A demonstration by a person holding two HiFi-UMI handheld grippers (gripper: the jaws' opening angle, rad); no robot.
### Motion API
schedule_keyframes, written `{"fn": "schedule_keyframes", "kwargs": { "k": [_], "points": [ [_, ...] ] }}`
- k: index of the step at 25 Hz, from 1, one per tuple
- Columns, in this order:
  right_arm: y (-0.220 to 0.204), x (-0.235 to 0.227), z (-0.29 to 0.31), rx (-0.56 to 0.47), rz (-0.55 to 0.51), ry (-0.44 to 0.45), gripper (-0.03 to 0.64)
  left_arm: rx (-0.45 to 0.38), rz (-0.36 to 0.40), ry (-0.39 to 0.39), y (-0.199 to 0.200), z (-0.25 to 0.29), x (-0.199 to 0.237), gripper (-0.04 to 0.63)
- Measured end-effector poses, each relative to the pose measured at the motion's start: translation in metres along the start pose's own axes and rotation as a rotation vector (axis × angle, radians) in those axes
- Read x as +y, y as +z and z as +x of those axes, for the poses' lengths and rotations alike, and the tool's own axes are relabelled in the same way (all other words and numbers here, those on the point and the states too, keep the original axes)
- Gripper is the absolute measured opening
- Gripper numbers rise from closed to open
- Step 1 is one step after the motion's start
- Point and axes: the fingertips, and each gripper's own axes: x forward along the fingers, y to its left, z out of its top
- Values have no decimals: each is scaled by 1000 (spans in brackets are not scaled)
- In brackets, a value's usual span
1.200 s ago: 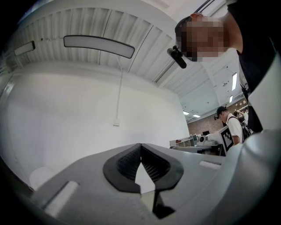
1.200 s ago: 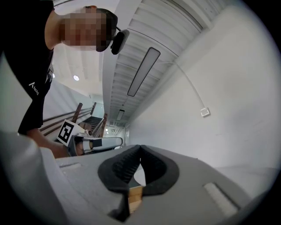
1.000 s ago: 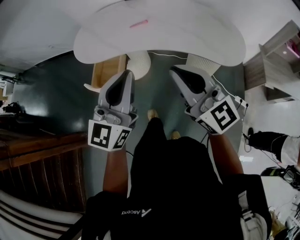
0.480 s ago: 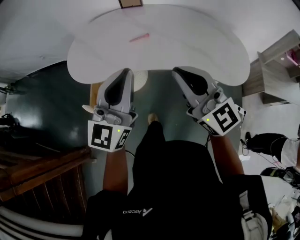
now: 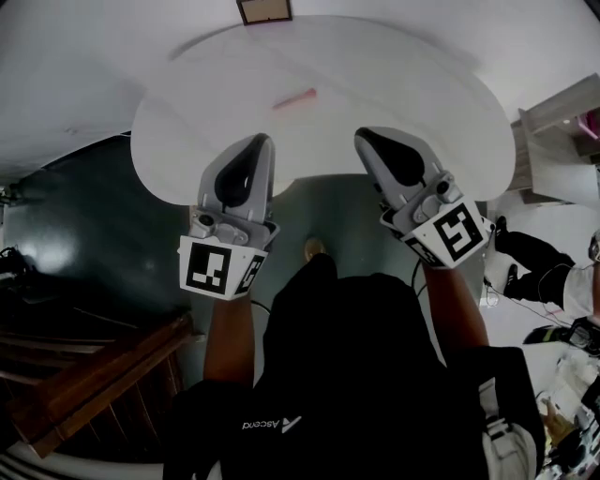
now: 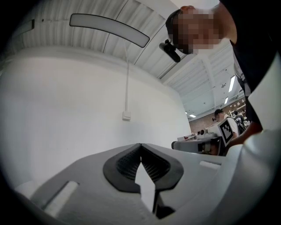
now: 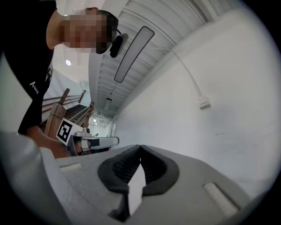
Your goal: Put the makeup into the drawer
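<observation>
A thin pink makeup stick (image 5: 294, 98) lies on the round white table (image 5: 206, 84), near its middle. Both grippers are held side by side over the table's near edge, short of the stick. My left gripper (image 5: 262, 142) is shut with nothing between its pads, and its tips meet in the left gripper view (image 6: 141, 147). My right gripper (image 5: 365, 137) is also shut and empty, with its tips touching in the right gripper view (image 7: 140, 148). A small brown-framed box (image 5: 262, 9) sits at the table's far edge. No drawer shows plainly.
A dark floor (image 5: 84, 216) lies below the table. A wooden stair rail (image 5: 94, 370) runs at the lower left and a grey shelf unit (image 5: 558, 98) stands at the right. Another person's legs (image 5: 534, 258) are at the right. The gripper views face a white wall with a socket (image 6: 126, 116).
Both grippers have moved forward together from over the floor to over the table's near edge. The table and pink stick now sit nearer in the head view. The jaws stayed shut.
</observation>
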Motion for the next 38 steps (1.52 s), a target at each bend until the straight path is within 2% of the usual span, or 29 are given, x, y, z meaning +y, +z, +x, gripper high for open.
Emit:
{"fn": "schedule_keyframes", "kwargs": {
  "k": [7,17,19,26,31,38],
  "points": [
    [-27,-26,51,60,-28,-34,3,59,-11,-55,-37,31,49,12],
    [-59,-58,77,140,-12,-37,3,238,16,-144,-98,75,75,23],
    [-63,-63,82,141,-11,-25,3,287,39,-171,-112,86,75,68],
    [-78,-99,88,150,15,-7,3,478,159,-281,-177,137,66,104],
    [-83,-106,91,152,33,-9,3,633,203,-353,-224,150,67,143],
    [-95,-122,87,173,62,-16,3,858,233,-442,-290,158,69,158]
  ]
}}
